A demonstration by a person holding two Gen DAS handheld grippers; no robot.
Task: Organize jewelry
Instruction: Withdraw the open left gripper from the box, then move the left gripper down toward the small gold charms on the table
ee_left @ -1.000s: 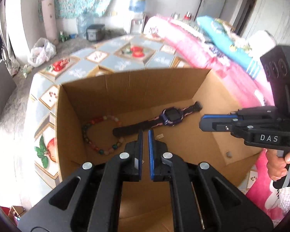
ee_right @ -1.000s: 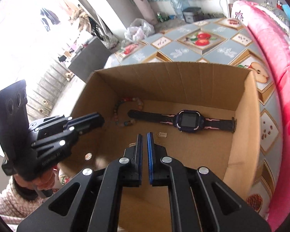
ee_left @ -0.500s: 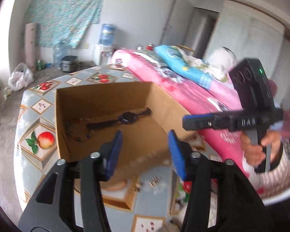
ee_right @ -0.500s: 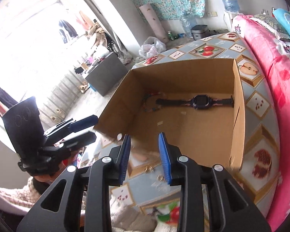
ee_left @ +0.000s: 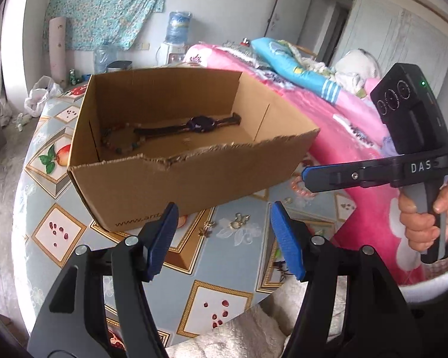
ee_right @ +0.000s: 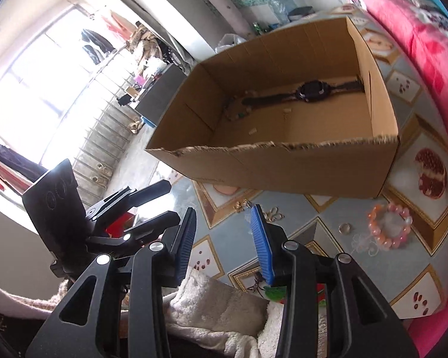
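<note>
The left gripper (ee_left: 221, 223) is seen spread, nothing between its blue pads, the jaws having just been opening; the right gripper (ee_right: 224, 229) likewise. Beyond them, one cardboard box (ee_left: 194, 179) is set at frame centre on the patterned table (ee_left: 215, 271), holding one dark watch (ee_left: 200, 123) and one beaded bracelet (ee_left: 116, 146). One pink bracelet (ee_right: 389, 229) and one ring (ee_right: 345, 227) are left outside at lower right

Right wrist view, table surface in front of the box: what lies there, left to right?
Small gold earrings → pale bow-shaped trinket → silver ring → pink and orange beaded bracelet, all on the fruit-patterned tablecloth before the brown cardboard box.
</note>
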